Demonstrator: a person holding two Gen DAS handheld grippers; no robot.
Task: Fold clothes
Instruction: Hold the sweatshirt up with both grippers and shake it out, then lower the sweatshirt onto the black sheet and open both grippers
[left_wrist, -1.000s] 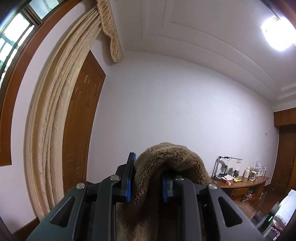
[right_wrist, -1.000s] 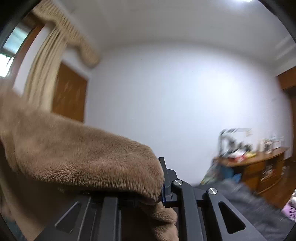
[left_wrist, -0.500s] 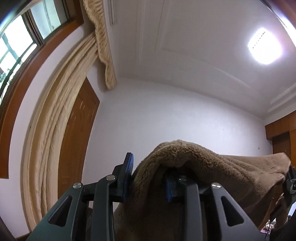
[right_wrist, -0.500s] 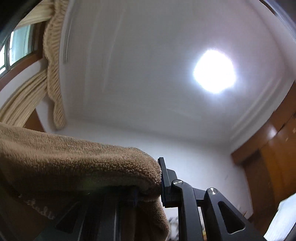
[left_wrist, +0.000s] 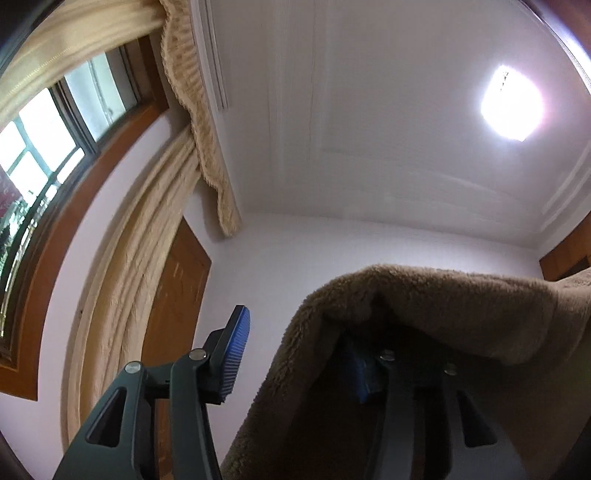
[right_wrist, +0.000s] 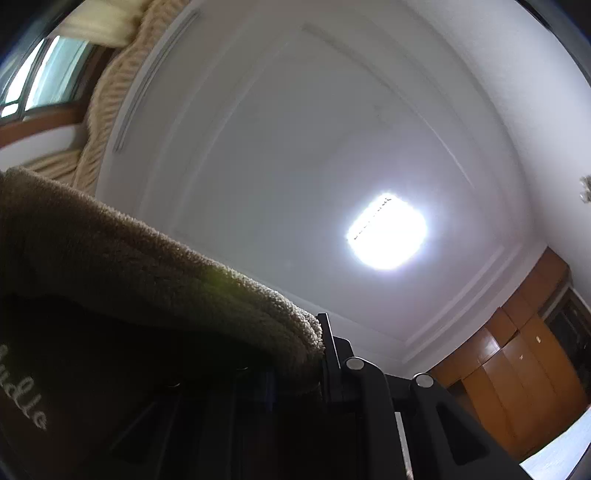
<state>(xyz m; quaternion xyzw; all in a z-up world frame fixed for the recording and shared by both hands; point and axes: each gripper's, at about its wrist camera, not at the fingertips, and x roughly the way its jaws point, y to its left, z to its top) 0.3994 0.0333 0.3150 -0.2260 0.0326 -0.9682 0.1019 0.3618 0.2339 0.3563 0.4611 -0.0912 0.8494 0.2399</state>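
My left gripper (left_wrist: 295, 363) jaws are opening, where a second ago they pinched the brown fleecy garment (left_wrist: 424, 332); it now drapes one finger. My right gripper (right_wrist: 295, 354) stays clamped on its raised edge.

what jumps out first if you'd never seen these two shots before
The brown fleece garment fills the lower part of both views, draped over the right finger of the left gripper, whose jaws are opening with the blue left pad clear of the cloth. The right gripper is shut on the garment's other end. Above glares a ceiling light, with a beige curtain by the window at the left.
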